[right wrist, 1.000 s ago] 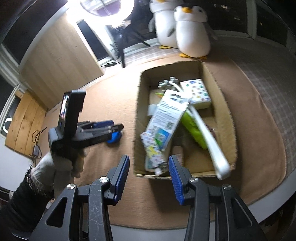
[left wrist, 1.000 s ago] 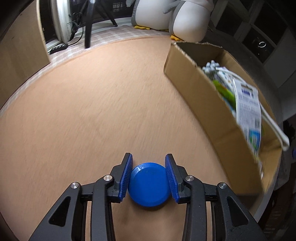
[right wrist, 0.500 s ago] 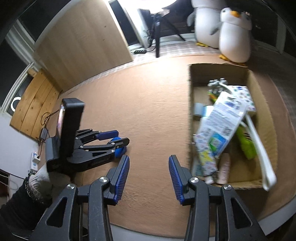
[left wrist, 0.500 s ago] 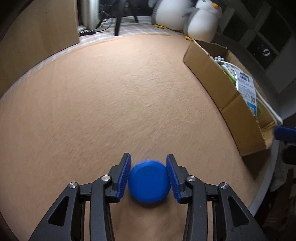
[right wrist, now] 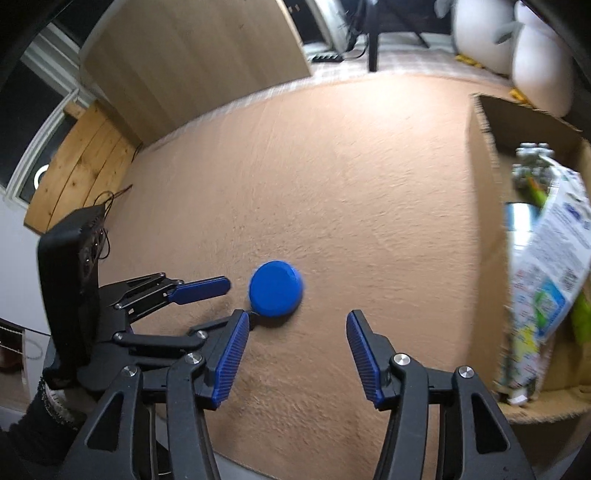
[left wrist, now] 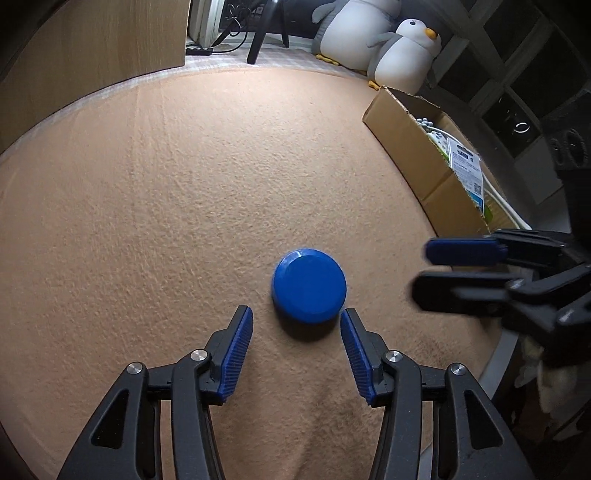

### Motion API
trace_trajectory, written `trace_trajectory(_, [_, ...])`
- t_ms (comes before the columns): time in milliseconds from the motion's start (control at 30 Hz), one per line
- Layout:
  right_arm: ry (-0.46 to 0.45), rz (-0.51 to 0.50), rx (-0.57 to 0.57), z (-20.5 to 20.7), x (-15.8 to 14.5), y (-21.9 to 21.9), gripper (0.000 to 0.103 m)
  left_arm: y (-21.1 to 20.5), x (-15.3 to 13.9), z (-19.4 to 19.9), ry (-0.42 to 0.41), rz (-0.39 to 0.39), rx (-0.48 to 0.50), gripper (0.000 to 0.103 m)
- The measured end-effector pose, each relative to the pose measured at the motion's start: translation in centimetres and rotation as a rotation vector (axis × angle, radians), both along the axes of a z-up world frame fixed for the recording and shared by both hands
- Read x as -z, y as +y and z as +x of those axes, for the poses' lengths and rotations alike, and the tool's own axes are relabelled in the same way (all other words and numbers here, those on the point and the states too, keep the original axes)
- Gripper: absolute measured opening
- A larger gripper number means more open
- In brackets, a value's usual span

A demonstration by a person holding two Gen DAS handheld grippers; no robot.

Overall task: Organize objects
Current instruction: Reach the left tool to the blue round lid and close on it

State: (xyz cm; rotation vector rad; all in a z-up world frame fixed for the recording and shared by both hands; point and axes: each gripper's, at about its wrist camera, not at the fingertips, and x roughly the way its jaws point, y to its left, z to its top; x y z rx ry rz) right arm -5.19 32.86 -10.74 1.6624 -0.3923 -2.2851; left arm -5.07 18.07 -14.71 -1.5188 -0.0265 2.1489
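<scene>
A: What about the left claw (left wrist: 296,320)?

B: Released. A second ago its pads clamped the blue puck (left wrist: 309,286); now the jaws are opening and the puck lies on the tabletop (left wrist: 184,192) just beyond the tips, untouched.

A: And the right claw (right wrist: 297,326)?

B: Empty, jaws opening, newly arrived beside the puck.

A: Room?

B: Bare tabletop left and ahead. The cardboard box (left wrist: 413,147) sits well right, at the tabletop's edge.

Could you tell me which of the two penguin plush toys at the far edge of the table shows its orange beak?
The smaller penguin plush, nearest the cardboard box, shows its beak; the larger plush is turned away.
</scene>
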Motion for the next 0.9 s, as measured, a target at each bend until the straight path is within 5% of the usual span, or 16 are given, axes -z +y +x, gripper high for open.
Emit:
trace_trajectory(333, [-0.113,-0.031,-0.024,-3.1,3.8,-1.8,0.051,1.0,1.1,-0.5,-0.016,0.016,0.014,0.053])
trace_trajectory(667, [-0.148,-0.042,-0.029,-4.0,5.0,-2.3,0.028,1.1,1.2,-0.7,-0.012,0.037,0.009,0.052])
trace_trajectory(900, [-0.148,-0.044,-0.03,-4.3,5.0,-2.7,0.025,1.4,0.8,-0.5,-0.003,0.028,0.008,0.051])
